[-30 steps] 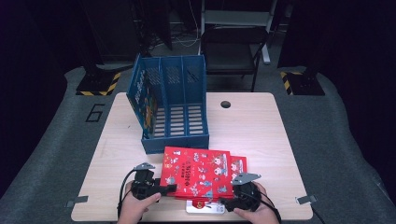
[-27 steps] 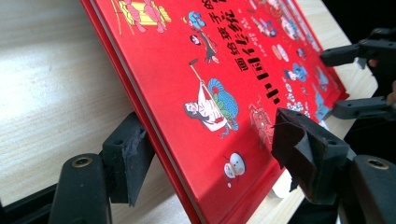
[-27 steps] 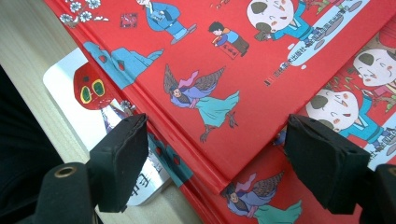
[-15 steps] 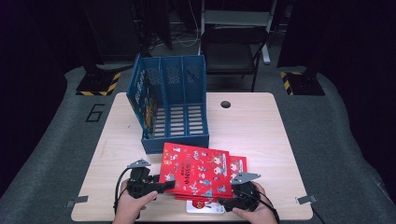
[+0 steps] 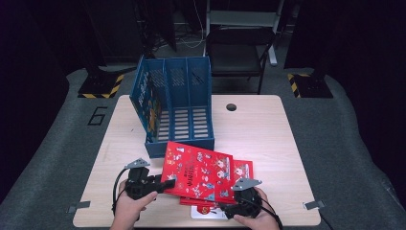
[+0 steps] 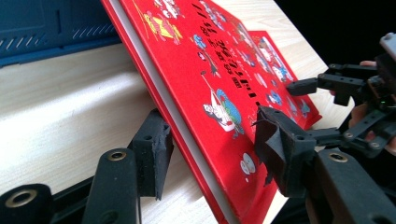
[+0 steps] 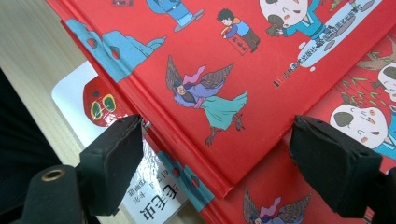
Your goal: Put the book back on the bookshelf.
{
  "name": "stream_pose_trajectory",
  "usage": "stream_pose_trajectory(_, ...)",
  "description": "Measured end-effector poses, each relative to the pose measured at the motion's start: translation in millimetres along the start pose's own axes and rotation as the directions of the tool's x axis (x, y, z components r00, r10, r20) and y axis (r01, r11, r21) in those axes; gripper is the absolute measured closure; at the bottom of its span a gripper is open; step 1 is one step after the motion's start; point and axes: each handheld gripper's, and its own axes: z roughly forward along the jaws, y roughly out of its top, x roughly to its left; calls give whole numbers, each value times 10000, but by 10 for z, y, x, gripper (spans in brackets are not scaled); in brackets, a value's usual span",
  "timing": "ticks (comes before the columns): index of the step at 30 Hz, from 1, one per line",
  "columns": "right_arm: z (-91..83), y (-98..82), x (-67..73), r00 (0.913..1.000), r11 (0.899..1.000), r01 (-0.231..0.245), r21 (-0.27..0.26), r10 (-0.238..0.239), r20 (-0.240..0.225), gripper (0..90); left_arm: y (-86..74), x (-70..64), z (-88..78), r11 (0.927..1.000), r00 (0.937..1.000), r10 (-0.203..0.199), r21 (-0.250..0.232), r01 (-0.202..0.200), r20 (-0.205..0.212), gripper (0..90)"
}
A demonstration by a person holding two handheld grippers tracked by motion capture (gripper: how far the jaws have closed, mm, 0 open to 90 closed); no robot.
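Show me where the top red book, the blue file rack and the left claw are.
top red book (image 5: 198,170), high view, middle of its cover.
blue file rack (image 5: 179,146), high view, its front wall.
left claw (image 6: 210,154), left gripper view, between its fingertips, at the book's edge.

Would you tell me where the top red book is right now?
In the high view the top red book lies tilted at the table's near edge, before the blue file rack, its left edge between the left gripper's jaws.
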Motion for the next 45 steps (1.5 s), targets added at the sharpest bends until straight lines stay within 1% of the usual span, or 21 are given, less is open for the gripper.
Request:
stream_pose_trajectory(1, 3, 1, 5, 10000, 10000, -14, -21, 14, 44, 172, 10, -5, -13, 10000, 10000, 88, 47, -88, -11, 474)
stream_pose_trajectory(2, 1, 4, 3, 10000, 10000, -7, 81, 7, 10, 173, 13, -18, -16, 9999, 9999, 103, 5, -103, 125, 471)
stream_pose_trajectory(3, 4, 5, 15, 9997, 9997, -234, 36, 234, 45, 168, 20, -22, -26, 9999, 9997, 145, 62, -146, 183, 466)
stream_pose_trajectory(6, 10, 8, 21, 9994, 9994, -351, 22, 351, 63, 163, 33, -44, -34, 9995, 9993, 293, 72, -295, 253, 454)
stream_pose_trajectory(9, 11, 9, 14, 9999, 9999, -103, 67, 103, 60, 162, 41, -61, -32, 9992, 9988, 345, 201, -352, 357, 412)
stream_pose_trajectory(10, 15, 8, 23, 9998, 9999, -167, -29, 167, 70, 162, 45, -62, -26, 9986, 9983, 451, 262, -461, 370, 403)
stream_pose_trajectory(16, 25, 13, 28, 9998, 9999, -155, -62, 156, 140, 161, 40, -115, 36, 9972, 9973, 547, 480, -571, 500, 384)
stream_pose_trajectory(18, 26, 17, 29, 9999, 10000, -47, -5, 47, 119, 161, 35, -138, 64, 9945, 9957, 711, 723, -754, 600, 389)
stream_pose_trajectory(19, 26, 18, 45, 9998, 9998, -205, 4, 205, 85, 162, 31, -151, 76, 9942, 9954, 696, 774, -746, 657, 399)
stream_pose_trajectory(21, 32, 20, 48, 9999, 9999, -83, -66, 84, 93, 168, 26, -174, 101, 9910, 9931, 848, 963, -925, 814, 400)
stream_pose_trajectory(25, 34, 23, 46, 10000, 9999, -51, -102, 51, -43, 170, 32, -195, 104, 9908, 9927, 910, 927, -982, 789, 410)
stream_pose_trajectory(28, 39, 25, 53, 9999, 9999, -113, -94, 113, 60, 170, 34, -201, 100, 9907, 9929, 900, 956, -972, 774, 411)
stream_pose_trajectory(31, 46, 28, 54, 9999, 9998, -98, -149, 99, 43, 172, 46, -198, 84, 9932, 9943, 700, 875, -770, 806, 427)
stream_pose_trajectory(34, 45, 33, 62, 9998, 9998, -154, -100, 153, -83, 182, 69, -191, 46, 9970, 9946, 518, 534, -568, 895, 479)
stream_pose_trajectory(36, 52, 35, 79, 9999, 9998, -91, -161, 90, -73, 190, 94, -195, 21, 9961, 9936, 709, 464, -752, 884, 499)
stream_pose_trajectory(38, 58, 38, 88, 9998, 9998, 159, -126, -160, -78, 197, 116, -215, -2, 9967, 9943, 621, 475, -664, 866, 508)
stream_pose_trajectory(39, 65, 43, 114, 10000, 9999, 7, -136, -7, -47, 200, 124, -221, -5, 9970, 9949, 634, 385, -666, 781, 512)
stream_pose_trajectory(41, 71, 50, 128, 9999, 9998, 95, -174, -97, -118, 210, 146, -226, -17, 9964, 9948, 731, 371, -759, 707, 520)
stream_pose_trajectory(42, 72, 53, 121, 9996, 9995, 292, -110, -293, -37, 213, 163, -233, -28, 9964, 9946, 695, 439, -731, 776, 524)
stream_pose_trajectory(43, 78, 58, 145, 9999, 9999, 63, -102, -64, -92, 216, 173, -240, -29, 9961, 9943, 774, 368, -802, 729, 531)
stream_pose_trajectory(45, 90, 67, 153, 9999, 9998, 109, -166, -109, 2, 216, 192, -259, -32, 9960, 9943, 803, 346, -828, 701, 539)
